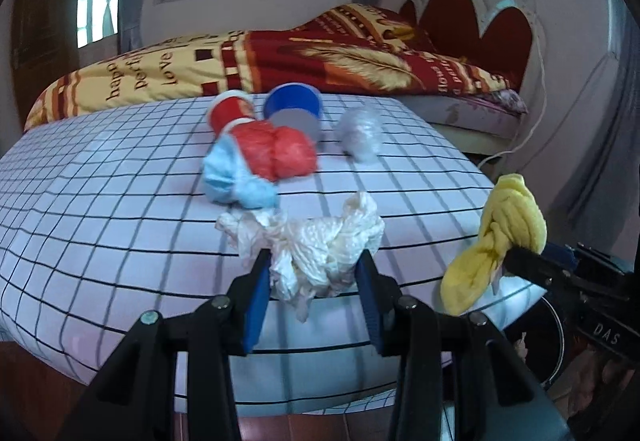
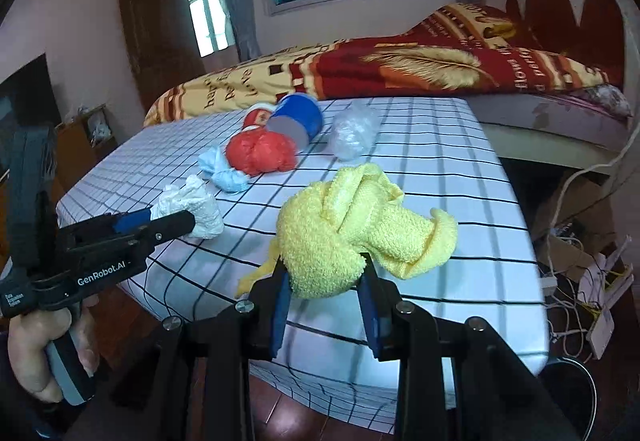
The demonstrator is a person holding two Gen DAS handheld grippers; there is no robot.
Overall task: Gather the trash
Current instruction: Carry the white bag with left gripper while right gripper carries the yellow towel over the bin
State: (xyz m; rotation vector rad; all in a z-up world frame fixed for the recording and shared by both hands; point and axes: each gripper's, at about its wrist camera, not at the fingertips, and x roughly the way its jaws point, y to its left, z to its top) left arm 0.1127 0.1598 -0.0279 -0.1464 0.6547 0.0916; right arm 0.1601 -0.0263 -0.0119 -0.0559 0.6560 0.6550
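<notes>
My left gripper [image 1: 314, 273] is shut on a crumpled white plastic bag [image 1: 316, 241], held over the near edge of the checked table [image 1: 120, 225]. It also shows in the right wrist view [image 2: 176, 219] with the white bag [image 2: 196, 209]. My right gripper [image 2: 324, 277] is shut on a knotted yellow cloth [image 2: 352, 225], held above the table's near right part. The yellow cloth [image 1: 504, 237] also shows at the right of the left wrist view. On the table lie a red bag [image 1: 276, 151], a light blue bag [image 1: 236, 181], a clear bag [image 1: 360, 133], a red cup [image 1: 230, 111] and a blue cup [image 1: 294, 109].
A bed with a red and yellow blanket [image 1: 280, 57] stands behind the table. A dark round bin [image 1: 536, 337] sits on the floor by the table's right front corner. Cables and boxes [image 2: 580, 261] lie on the floor to the right.
</notes>
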